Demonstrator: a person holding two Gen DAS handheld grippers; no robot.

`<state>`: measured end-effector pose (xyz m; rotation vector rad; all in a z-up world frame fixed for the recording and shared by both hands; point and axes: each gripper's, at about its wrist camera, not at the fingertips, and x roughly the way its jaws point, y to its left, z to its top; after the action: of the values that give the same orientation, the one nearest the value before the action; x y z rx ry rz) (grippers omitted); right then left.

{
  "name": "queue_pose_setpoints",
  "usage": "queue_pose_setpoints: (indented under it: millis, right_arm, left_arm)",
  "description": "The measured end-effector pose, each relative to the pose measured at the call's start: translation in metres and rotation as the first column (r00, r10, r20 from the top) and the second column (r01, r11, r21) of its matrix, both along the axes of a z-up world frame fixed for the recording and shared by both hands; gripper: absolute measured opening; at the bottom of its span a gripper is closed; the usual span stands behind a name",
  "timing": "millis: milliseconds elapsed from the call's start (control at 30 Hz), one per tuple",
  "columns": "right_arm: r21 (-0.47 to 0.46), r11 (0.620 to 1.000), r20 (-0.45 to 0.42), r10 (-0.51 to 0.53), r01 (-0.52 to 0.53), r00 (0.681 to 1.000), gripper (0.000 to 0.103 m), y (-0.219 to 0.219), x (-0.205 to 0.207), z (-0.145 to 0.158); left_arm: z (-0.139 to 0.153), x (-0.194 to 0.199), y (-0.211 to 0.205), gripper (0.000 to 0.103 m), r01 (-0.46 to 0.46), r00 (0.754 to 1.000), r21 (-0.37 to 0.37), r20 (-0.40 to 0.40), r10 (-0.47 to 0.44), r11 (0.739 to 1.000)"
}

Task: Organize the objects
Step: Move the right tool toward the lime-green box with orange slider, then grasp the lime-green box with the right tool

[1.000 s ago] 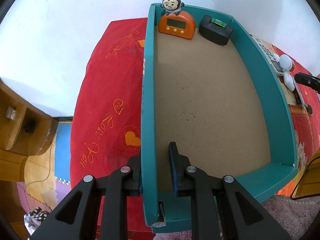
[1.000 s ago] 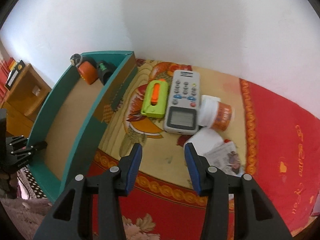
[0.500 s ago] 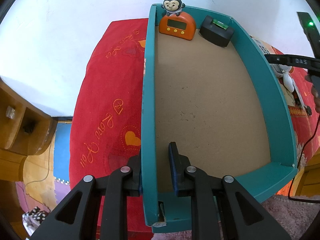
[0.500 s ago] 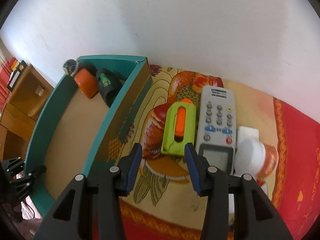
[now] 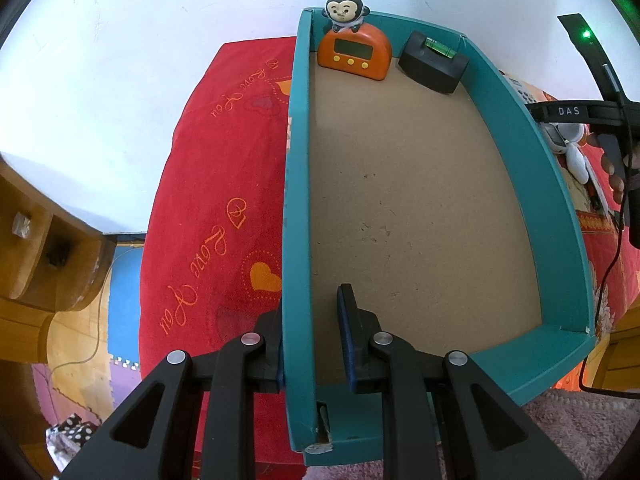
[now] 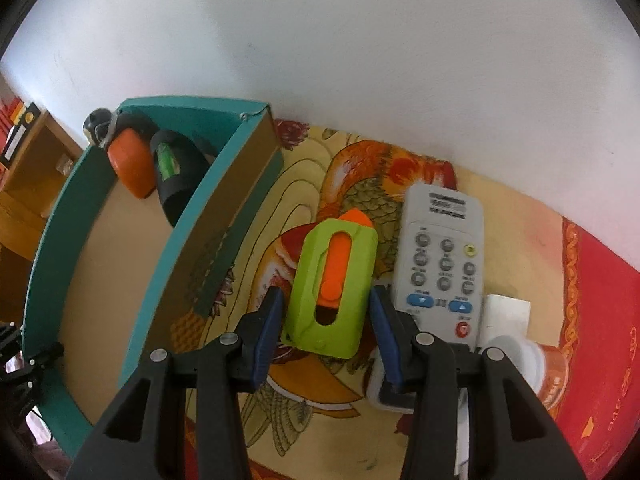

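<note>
left gripper (image 5: 310,332) pointed steeply down, jaws clamped across a thin wall. right gripper (image 6: 326,336) pointed steeply down, jaws parted, pads clear of what lies between them.

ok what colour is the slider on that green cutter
Orange slider, set in a lime-green cutter; clearest in the right wrist view.

One teal box (image 5: 296,184) is sitting mid-frame in the left wrist view. Two items are lying inside at its top end: one orange timer (image 5: 354,57), one black level (image 5: 434,63). Outside, in the right wrist view's centre: one green-and-orange cutter (image 6: 332,284), one grey remote (image 6: 442,256), one orange bottle (image 6: 536,364).
</note>
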<state>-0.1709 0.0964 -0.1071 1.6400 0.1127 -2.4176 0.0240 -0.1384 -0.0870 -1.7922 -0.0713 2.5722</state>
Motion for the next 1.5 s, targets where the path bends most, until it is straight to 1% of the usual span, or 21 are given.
queue_pose_setpoints:
  millis: [67,133,267,433,500,633,867,1000,1333,1500]
  right_arm:
    - [-0.011,1.0,0.0,0.013,-0.013,1.0,0.044,-0.005,0.002,0.0]
    - [0.007,1.0,0.001,0.016,-0.016,1.0,0.044,-0.009,0.001,-0.002]
    - [0.018,1.0,-0.005,-0.009,0.009,1.0,0.044,-0.011,-0.003,-0.003]
    - [0.046,0.999,-0.012,-0.011,0.012,1.0,0.046,-0.016,-0.003,-0.004]
    - [0.035,0.999,-0.011,-0.025,0.025,1.0,0.045,-0.014,-0.004,-0.004]
    - [0.044,0.998,-0.017,-0.04,0.041,0.999,0.041,-0.014,-0.004,-0.003]
    - [0.026,0.998,-0.022,-0.057,0.057,0.998,0.039,-0.008,-0.001,-0.002]
    - [0.002,0.998,-0.005,-0.058,0.058,0.998,0.039,-0.003,0.001,-0.001]
    - [-0.076,0.994,0.013,-0.081,0.081,0.997,0.039,0.016,0.024,0.007]
    - [-0.092,0.994,0.012,-0.062,0.063,0.998,0.039,0.019,0.034,0.014]
  left_arm:
    - [0.0,0.0,0.0,0.02,-0.001,1.0,0.0,0.001,0.001,1.0]
    - [0.0,0.0,0.0,0.02,-0.001,1.0,0.001,0.001,0.001,1.0]
    - [0.001,0.0,-0.001,0.02,0.0,1.0,0.0,0.0,0.0,1.0]
    - [0.001,0.001,-0.001,0.02,0.0,1.0,0.0,0.0,0.0,1.0]
    - [0.001,0.001,-0.001,0.02,0.0,1.0,0.0,0.0,0.0,1.0]
    - [0.001,0.001,-0.001,0.02,0.001,1.0,0.0,0.0,-0.001,1.0]
    - [0.001,0.001,-0.001,0.02,0.001,1.0,0.001,0.0,-0.001,1.0]
    - [0.001,0.002,-0.001,0.02,0.001,1.0,0.001,-0.001,-0.001,1.0]
    - [0.001,0.002,-0.001,0.02,0.002,1.0,0.001,0.0,-0.002,1.0]
    - [0.001,0.002,-0.001,0.02,0.002,1.0,0.001,-0.001,-0.002,1.0]
